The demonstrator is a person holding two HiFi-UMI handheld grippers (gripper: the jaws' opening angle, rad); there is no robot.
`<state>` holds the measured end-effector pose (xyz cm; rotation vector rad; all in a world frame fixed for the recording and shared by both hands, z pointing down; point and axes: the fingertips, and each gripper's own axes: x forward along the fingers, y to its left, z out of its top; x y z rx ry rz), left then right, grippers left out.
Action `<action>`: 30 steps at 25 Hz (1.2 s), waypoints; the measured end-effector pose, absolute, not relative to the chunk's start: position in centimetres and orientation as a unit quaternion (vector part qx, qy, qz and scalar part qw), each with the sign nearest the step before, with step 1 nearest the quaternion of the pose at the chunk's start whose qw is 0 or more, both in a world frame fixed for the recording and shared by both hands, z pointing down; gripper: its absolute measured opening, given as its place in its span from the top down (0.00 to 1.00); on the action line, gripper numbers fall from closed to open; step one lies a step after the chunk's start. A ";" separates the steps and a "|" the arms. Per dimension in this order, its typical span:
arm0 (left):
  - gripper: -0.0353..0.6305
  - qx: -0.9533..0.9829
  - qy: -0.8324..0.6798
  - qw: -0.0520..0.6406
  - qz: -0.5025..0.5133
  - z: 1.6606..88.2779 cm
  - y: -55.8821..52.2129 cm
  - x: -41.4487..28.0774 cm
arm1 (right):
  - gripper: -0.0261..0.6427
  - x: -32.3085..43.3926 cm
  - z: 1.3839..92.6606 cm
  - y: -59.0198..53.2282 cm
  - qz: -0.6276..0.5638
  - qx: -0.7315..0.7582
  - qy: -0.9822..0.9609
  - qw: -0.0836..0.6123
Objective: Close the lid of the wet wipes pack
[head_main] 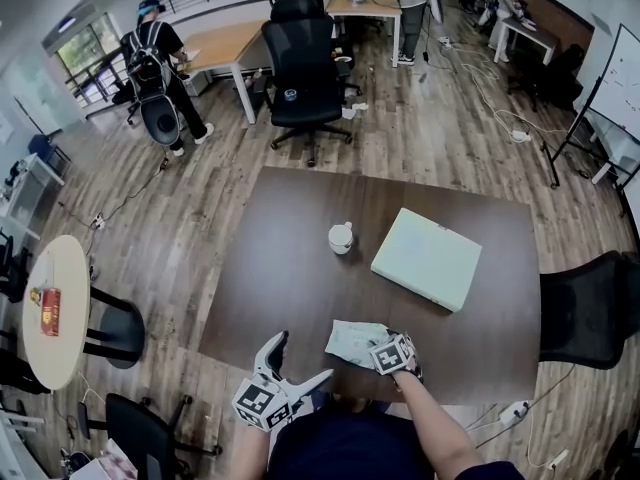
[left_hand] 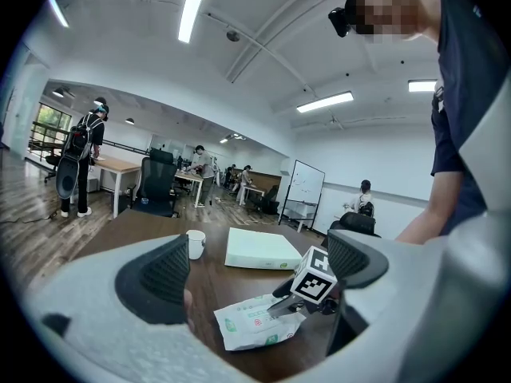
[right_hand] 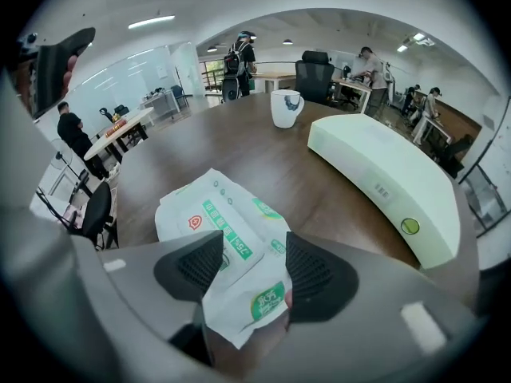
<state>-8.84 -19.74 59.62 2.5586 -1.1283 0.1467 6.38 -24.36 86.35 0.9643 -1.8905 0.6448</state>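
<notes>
The left tool (head_main: 298, 360) hangs over the near edge of the brown table (head_main: 290, 278), its jaws wide apart and nothing between them. Farther back on the table stands a white mug (head_main: 341, 237). The wet wipes pack (head_main: 352, 340) lies flat near the front edge, and its lid flap looks flat on top. The right tool (head_main: 388, 348) points down on the pack's near end, jaws only a little apart, with that end in the gap and not squeezed. A pale green box (head_main: 428, 258) lies to the right.

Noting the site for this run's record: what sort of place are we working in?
Probably an open-plan office or lab workspace: a black office chair beside a wooden desk, more desks behind, and a whiteboard on a stand.
</notes>
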 end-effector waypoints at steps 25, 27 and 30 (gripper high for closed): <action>0.15 0.913 -0.361 0.178 0.068 61.1 -18.9 -6.5 | 0.53 9.7 72.3 -20.1 0.265 0.447 -0.828 0.213; 0.15 0.914 -0.360 0.174 0.071 61.2 -19.0 -6.5 | 0.52 10.1 72.0 -19.6 0.265 0.450 -0.827 0.208; 0.15 0.913 -0.361 0.172 0.073 61.4 -18.9 -7.0 | 0.52 10.4 72.0 -18.8 0.272 0.455 -0.823 0.202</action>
